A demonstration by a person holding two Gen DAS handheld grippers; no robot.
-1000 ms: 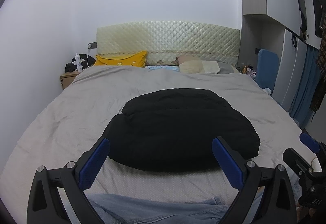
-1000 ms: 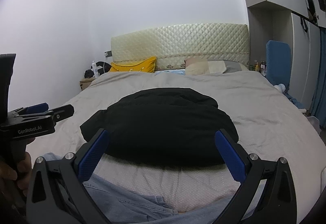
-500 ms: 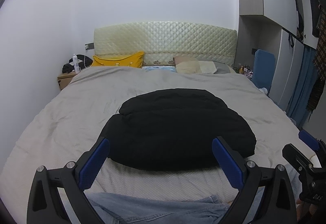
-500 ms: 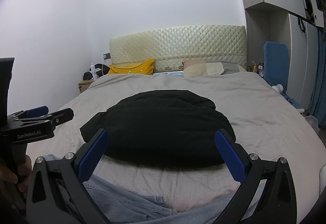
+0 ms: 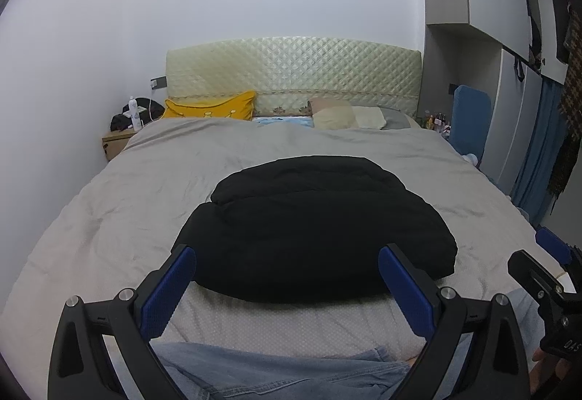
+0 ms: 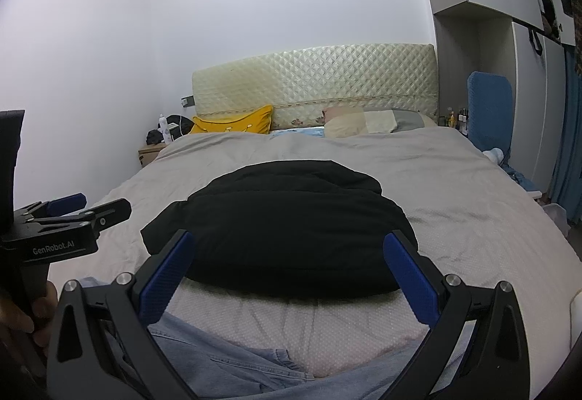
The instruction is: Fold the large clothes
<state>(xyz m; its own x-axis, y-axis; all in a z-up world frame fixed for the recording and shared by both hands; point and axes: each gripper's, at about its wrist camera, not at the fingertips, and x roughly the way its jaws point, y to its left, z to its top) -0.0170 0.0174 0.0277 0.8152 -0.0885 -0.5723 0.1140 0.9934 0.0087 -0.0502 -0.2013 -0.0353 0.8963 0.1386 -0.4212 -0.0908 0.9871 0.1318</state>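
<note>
Both views have tipped slightly upward since a second ago, showing more wall above the headboard (image 5: 293,72). Left gripper (image 5: 287,272) and right gripper (image 6: 289,260) hover released and empty, fingers wide apart. Between them, a folded black coat (image 5: 313,225) lies centred on the grey bed (image 5: 120,203), near its foot.

yellow pillow (image 5: 211,106) at headboard (image 5: 291,72) | bottle (image 5: 134,109) on nightstand (image 5: 116,141) | blue chair (image 5: 469,119)
</note>
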